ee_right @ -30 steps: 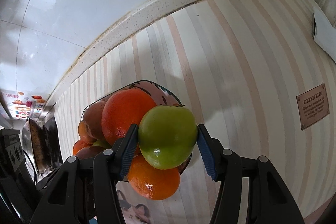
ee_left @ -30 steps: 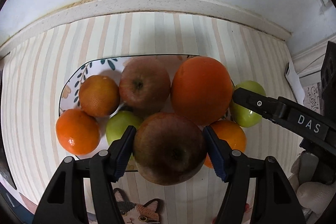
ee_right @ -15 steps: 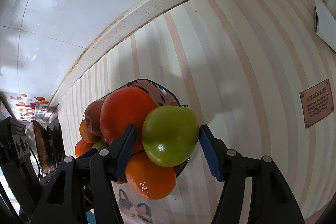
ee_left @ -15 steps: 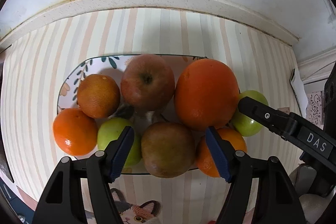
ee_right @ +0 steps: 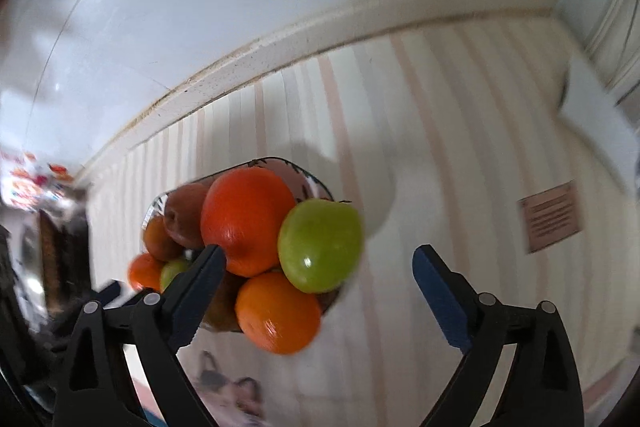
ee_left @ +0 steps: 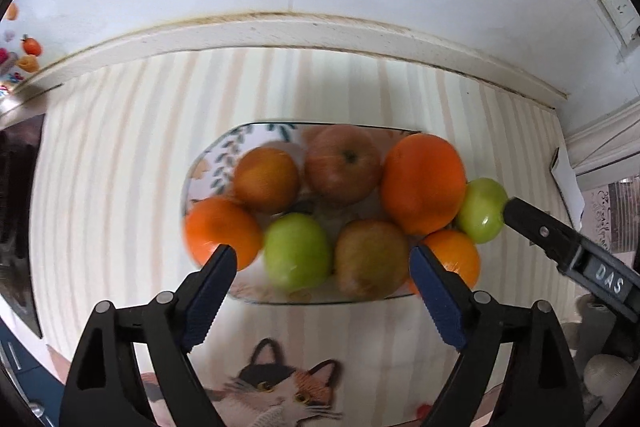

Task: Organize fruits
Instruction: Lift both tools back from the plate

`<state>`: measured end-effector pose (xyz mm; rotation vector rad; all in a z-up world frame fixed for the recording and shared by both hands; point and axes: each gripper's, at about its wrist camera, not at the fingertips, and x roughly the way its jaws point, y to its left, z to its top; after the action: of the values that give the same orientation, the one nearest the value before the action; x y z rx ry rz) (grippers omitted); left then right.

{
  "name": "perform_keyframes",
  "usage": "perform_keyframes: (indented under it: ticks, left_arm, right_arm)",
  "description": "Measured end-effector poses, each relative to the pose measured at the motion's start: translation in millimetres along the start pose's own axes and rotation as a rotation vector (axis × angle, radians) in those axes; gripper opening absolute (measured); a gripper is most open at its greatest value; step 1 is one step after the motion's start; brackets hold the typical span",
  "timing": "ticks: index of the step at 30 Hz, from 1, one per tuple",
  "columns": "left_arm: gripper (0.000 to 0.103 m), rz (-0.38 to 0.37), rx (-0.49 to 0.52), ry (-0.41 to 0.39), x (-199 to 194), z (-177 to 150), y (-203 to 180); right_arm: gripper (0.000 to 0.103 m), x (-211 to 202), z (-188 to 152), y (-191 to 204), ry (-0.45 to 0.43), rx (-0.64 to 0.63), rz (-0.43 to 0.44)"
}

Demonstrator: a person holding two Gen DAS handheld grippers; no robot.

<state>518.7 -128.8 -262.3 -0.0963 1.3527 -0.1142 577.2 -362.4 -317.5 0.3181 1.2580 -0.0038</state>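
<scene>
- Left hand-held gripper (ee_left: 322, 267) hangs spread wide and empty just before the plate (ee_left: 208, 163).
- Right hand-held gripper (ee_right: 316, 259) gapes empty beside the green apple (ee_right: 320, 245).
- All fruit sits piled on the plate, on the striped desk (ee_left: 120, 167).

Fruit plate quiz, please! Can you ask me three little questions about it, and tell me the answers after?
1. True or false: the left tongs are holding a fruit.
2. How many green apples are in the pile on the plate?
3. In the right wrist view, which fruit shows between the fingers of the open right tongs? A. a banana B. a green apple C. a strawberry

Key: 1. False, they are open with nothing in their grip. 2. Two. 3. B.
</scene>
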Motion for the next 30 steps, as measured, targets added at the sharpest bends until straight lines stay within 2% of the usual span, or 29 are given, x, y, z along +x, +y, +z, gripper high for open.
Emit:
perform_keyframes:
  ticks: [4,12,23,30]
  left_arm:
    - [0.088,0.031,0.006,-0.031,-18,-18,14]
    - [0.088,0.049,0.013,-0.077,-57,-55,29]
    - [0.088,0.069,0.054,-0.232,-138,-104,28]
    - [0.088,0.068,0.056,-0.299,-178,-125,27]
  right_arm:
    - [0.097,-24,-23,15,-0.046,-0.061,-0.043]
    - [0.097,-79,-72,44,-0.134,-0.125,-0.064]
    - [0.097,-167,-127,68,-0.299,-0.188,-0.083]
    - [0.097,-214,-157,74,-0.376,-0.211,-0.068]
